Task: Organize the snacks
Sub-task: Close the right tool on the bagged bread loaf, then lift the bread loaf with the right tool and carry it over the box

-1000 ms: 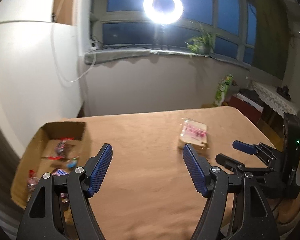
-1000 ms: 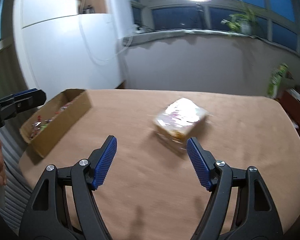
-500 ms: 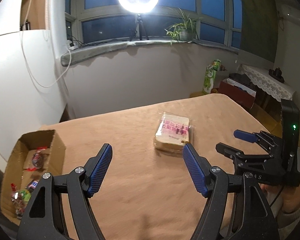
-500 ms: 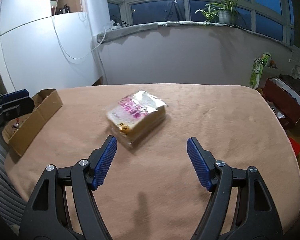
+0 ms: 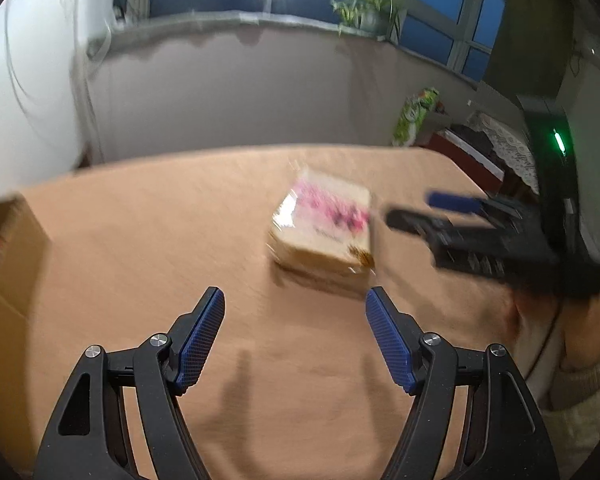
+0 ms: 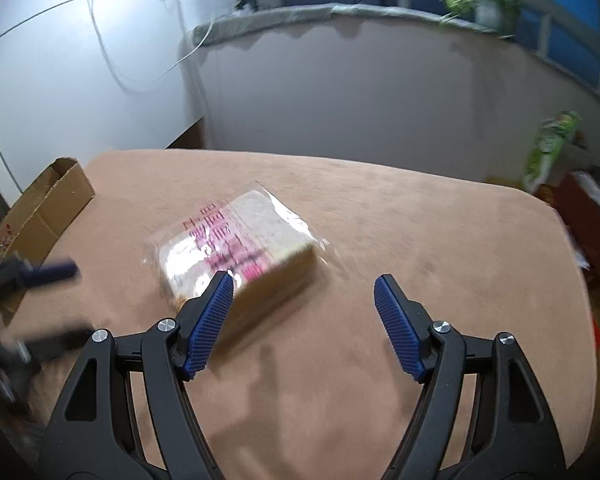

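A clear bag of sliced bread with pink print (image 5: 324, 228) (image 6: 236, 248) lies flat on the tan table cloth (image 5: 148, 240). My left gripper (image 5: 294, 334) is open and empty, a short way in front of the bread, which lies slightly to its right. My right gripper (image 6: 304, 322) is open too, with the bread just beyond and beside its left finger (image 6: 210, 320). From the left wrist view the right gripper (image 5: 420, 212) appears blurred, close to the bread's right side. In the right wrist view the left gripper (image 6: 48, 300) is a blur at the left edge.
A brown cardboard box (image 6: 48, 204) (image 5: 8, 256) with small wrapped snacks stands at the table's left edge. The table's far edge faces a low wall under a window sill with a plant (image 5: 364, 8). A green bag (image 6: 552, 140) and red furniture stand off the table's right side.
Both grippers have come nearer to the bread and tilted downward; it looms larger in both views. The box has slid toward the left edge of each view. Jaws kept the same width.
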`<move>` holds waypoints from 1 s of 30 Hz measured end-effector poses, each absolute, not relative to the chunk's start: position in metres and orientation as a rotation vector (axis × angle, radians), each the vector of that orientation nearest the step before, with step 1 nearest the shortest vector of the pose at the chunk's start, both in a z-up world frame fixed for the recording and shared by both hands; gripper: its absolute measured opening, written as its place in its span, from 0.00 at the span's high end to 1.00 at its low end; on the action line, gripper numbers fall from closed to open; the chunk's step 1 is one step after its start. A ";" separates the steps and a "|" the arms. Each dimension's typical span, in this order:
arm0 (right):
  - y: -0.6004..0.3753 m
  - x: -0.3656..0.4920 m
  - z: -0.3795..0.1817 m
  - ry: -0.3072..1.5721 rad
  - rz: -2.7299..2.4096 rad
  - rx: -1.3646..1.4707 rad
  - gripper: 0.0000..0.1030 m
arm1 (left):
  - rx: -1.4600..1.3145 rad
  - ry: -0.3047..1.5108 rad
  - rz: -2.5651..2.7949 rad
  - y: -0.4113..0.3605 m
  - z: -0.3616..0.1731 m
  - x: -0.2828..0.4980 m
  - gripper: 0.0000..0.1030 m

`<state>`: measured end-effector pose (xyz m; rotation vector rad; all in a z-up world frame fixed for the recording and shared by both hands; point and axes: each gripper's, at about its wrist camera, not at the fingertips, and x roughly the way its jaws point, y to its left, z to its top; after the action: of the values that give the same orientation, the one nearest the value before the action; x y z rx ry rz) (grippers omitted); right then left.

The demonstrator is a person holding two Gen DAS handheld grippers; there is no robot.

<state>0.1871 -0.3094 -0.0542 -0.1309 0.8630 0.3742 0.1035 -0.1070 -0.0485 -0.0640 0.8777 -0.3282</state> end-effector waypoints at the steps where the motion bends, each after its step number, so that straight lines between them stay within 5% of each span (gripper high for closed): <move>1: -0.307 0.195 -0.056 0.872 0.395 -0.139 0.26 | -0.072 0.891 -0.343 -0.111 -0.053 0.105 0.29; 13: -0.302 0.263 -0.079 1.021 0.665 -0.022 0.26 | -0.191 0.988 -0.380 -0.141 -0.083 0.141 0.29; 18: -0.309 0.255 -0.079 1.019 0.669 0.004 0.48 | -0.151 0.963 -0.365 -0.145 -0.083 0.143 0.30; 30: -0.284 0.187 -0.060 0.959 0.518 -0.146 0.50 | -0.134 0.924 -0.352 -0.126 -0.078 0.130 0.38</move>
<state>0.1869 -0.2841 -0.0601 -0.1463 0.9592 0.5183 0.1299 -0.1257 -0.0781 -0.1338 0.9242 -0.3518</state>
